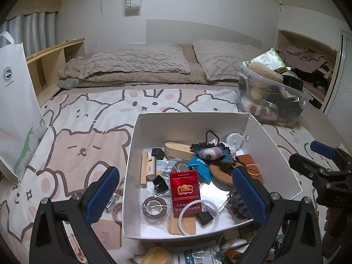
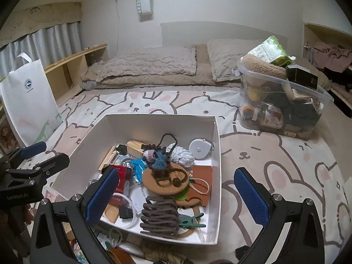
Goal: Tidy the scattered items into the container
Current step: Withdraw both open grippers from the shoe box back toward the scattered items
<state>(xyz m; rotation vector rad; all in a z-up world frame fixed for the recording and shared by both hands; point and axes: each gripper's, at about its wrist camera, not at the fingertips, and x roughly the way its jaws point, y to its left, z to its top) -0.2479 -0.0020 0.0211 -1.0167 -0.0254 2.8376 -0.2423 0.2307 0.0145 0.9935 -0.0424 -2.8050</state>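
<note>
A white open box (image 1: 193, 118) (image 2: 216, 145) sits on the cartoon bedsheet and holds several small items: a red cigarette pack (image 1: 185, 192), a tape roll (image 1: 154, 206), a white ring (image 1: 199, 216), a cork coaster (image 2: 165, 181), a brown claw clip (image 2: 159, 216), a green clothespin (image 2: 191, 220), a white tape measure (image 2: 199, 149). My left gripper (image 1: 176, 195) is open and empty above the box's near part. My right gripper (image 2: 177, 195) is open and empty over the box's near right corner. Loose items lie in front of the box: a tape roll (image 1: 117, 212), a paper packet (image 1: 195, 256).
A clear plastic bin (image 1: 272, 96) (image 2: 283, 105), piled with things, stands at the back right of the bed. A white shopping bag (image 1: 15, 112) (image 2: 28, 103) leans at the left. Pillows (image 1: 136, 62) lie at the head. A wooden shelf (image 1: 52, 66) runs along the left.
</note>
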